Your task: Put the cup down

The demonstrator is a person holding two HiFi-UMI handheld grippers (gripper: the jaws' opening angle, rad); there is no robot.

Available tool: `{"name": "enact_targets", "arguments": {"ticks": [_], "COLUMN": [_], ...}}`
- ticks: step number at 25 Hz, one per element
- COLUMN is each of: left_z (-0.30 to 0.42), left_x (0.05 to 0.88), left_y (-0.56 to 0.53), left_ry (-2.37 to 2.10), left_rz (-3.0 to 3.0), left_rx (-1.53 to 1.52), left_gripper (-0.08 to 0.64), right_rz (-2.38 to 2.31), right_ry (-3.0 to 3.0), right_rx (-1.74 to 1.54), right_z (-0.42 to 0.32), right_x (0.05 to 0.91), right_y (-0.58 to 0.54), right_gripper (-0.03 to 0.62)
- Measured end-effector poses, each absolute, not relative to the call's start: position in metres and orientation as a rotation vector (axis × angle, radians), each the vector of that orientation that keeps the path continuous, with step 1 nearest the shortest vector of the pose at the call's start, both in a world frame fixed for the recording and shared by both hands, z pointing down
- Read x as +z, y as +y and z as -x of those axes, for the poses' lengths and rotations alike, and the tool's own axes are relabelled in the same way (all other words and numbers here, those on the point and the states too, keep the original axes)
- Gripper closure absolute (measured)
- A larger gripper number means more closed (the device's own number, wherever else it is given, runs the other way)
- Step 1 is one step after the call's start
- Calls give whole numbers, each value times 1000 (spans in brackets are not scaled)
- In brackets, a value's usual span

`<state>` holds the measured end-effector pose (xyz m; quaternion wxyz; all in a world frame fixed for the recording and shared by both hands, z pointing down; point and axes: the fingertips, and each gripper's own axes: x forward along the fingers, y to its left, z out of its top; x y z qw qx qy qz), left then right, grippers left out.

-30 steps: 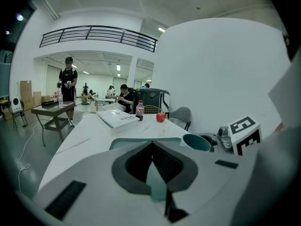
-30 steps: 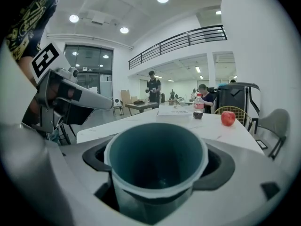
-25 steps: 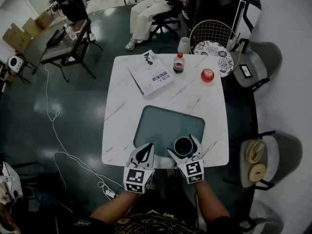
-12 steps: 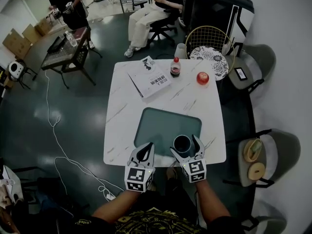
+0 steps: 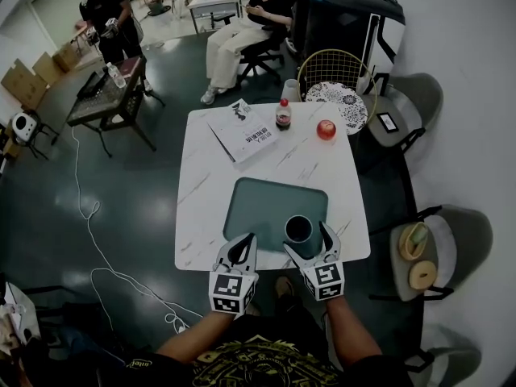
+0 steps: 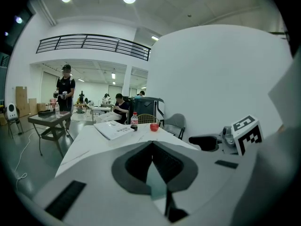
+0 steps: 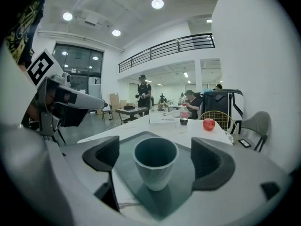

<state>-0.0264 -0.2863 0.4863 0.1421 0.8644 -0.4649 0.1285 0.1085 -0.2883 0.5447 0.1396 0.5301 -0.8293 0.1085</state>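
A teal cup (image 5: 299,229) stands upright on the near right part of a grey-green tray (image 5: 258,200). My right gripper (image 5: 307,241) is open just behind it, one finger on each side. In the right gripper view the cup (image 7: 155,161) sits between the two dark pads (image 7: 101,157) with a clear gap on both sides. My left gripper (image 5: 241,243) rests at the tray's near edge, to the left, shut with nothing in it. In the left gripper view its jaws (image 6: 153,147) meet at the tips.
The tray lies on a white marble table (image 5: 201,216). A book (image 5: 244,131), a cola bottle (image 5: 283,113) and a red apple (image 5: 326,129) stand at the far side. A wire basket (image 5: 339,75) and chairs (image 5: 439,248) are to the right. People are beyond the table.
The cup now sits slightly further ahead of the right gripper's fingers, which have drawn back a little. The left gripper holds its place. The head view has drifted.
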Motion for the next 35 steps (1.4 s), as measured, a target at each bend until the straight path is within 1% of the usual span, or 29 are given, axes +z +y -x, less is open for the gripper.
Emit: {"name": "enact_targets", "arguments": {"ticks": [12, 20, 22, 24, 28, 35], "left_z": [64, 95, 100, 103, 105, 83], "left_x": [486, 480, 479, 480, 476, 466], "left_y": [-238, -197, -189, -181, -168, -150], "left_ry": [-1334, -1321, -1319, -1316, -1317, -1352], "left_rz": [-2502, -2513, -2512, -2508, -2505, -2512], "left_rx": [312, 283, 284, 288, 282, 261], "left_gripper": [549, 549, 549, 549, 549, 549], "right_rz": [-1650, -1632, -1620, -1611, -1594, -1569], "right_ry": [-2466, -2462, -2463, -2457, -2447, -2438], "right_rx": [330, 365, 372, 368, 343, 307], "right_z": [-70, -37, -30, -25, -19, -40], "right_x": [498, 491, 490, 490, 484, 479], "right_y": [-229, -180, -169, -160, -145, -125], "right_gripper": [132, 133, 144, 190, 340, 514]}}
